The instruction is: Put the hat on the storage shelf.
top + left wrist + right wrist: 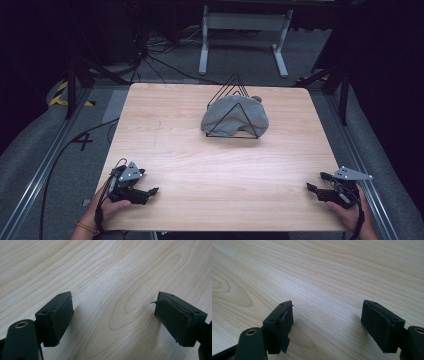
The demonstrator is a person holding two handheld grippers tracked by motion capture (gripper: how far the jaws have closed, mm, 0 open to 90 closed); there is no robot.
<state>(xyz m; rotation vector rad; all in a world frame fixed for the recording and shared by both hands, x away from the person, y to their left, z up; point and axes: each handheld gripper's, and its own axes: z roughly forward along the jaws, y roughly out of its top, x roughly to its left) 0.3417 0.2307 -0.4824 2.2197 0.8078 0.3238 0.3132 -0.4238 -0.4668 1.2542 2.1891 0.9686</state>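
Left gripper (150, 191) and right gripper (314, 188) are sitting low at the near corners of the wooden table (200, 165), well apart — both with jaws spread wide, gripping nothing. Grey cloth (234, 116) is lying draped inside a black wire rack (231, 107) toward the far side.

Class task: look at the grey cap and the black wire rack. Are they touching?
Touching. The high view shows the grey cap draped over the black wire rack, its cloth lying against the wires.
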